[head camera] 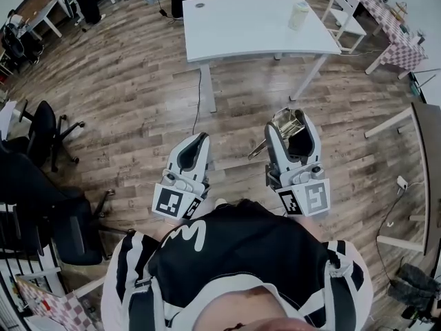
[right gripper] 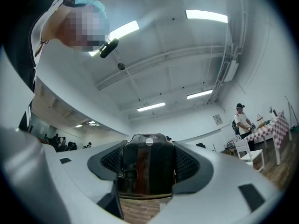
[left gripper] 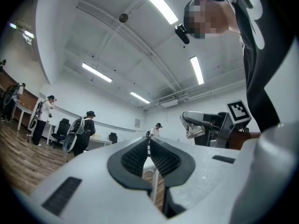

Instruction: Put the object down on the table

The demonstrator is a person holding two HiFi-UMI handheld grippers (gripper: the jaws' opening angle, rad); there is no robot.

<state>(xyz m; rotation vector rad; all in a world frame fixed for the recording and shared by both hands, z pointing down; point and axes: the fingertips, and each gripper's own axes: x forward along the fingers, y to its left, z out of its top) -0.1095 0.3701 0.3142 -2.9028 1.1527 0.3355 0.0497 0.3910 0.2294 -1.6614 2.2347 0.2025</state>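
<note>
My right gripper (head camera: 292,131) is shut on a shiny metal scoop (head camera: 287,122), whose thin handle (head camera: 257,150) sticks out to the left. In the right gripper view the scoop (right gripper: 147,178) fills the gap between the jaws (right gripper: 148,164), dark and reflective. My left gripper (head camera: 198,145) is shut with nothing in it; its pads (left gripper: 161,160) meet in the left gripper view. That view also shows the right gripper (left gripper: 205,124) with the scoop (left gripper: 194,130). Both grippers are held close to my chest, above the wooden floor. The white table (head camera: 241,29) stands ahead, a good way off.
A pale cup-like thing (head camera: 298,15) stands on the white table's far right part. A white chair (head camera: 343,14) and a checkered-cloth table (head camera: 397,33) are at the back right. Black office chairs (head camera: 43,135) stand at left. A dark desk edge (head camera: 429,158) runs along the right.
</note>
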